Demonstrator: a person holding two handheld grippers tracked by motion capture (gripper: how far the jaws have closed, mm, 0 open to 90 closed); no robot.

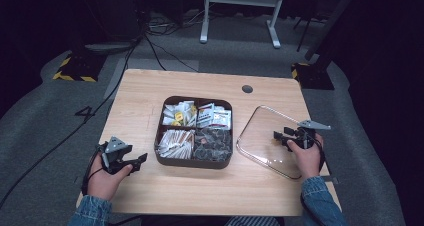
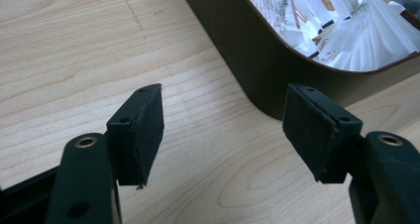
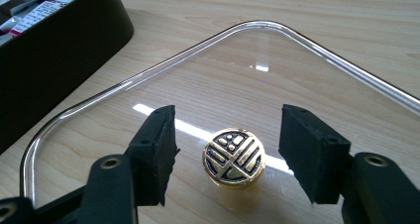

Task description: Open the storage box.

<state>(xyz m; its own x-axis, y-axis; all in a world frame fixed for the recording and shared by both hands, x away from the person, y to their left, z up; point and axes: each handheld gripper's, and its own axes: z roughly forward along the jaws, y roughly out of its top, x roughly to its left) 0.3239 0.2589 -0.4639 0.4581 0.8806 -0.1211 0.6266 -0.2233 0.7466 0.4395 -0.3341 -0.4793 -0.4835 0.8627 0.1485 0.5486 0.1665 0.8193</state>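
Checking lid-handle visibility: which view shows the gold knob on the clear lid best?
Right gripper view: the gold knob sits close up between the right tool's open pads, pattern sharp. In the high view the clear lid lies right of the tray, with the tool over the knob's spot. The left gripper view faces the tray.

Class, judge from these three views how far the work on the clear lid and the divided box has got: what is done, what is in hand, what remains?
Done: the clear lid lies flat on the table, beside the open brown box.
In hand: the right gripper has its jaws apart around the lid's gold knob, not touching it.
Left: probably withdrawing; the left gripper waits open near the box corner.
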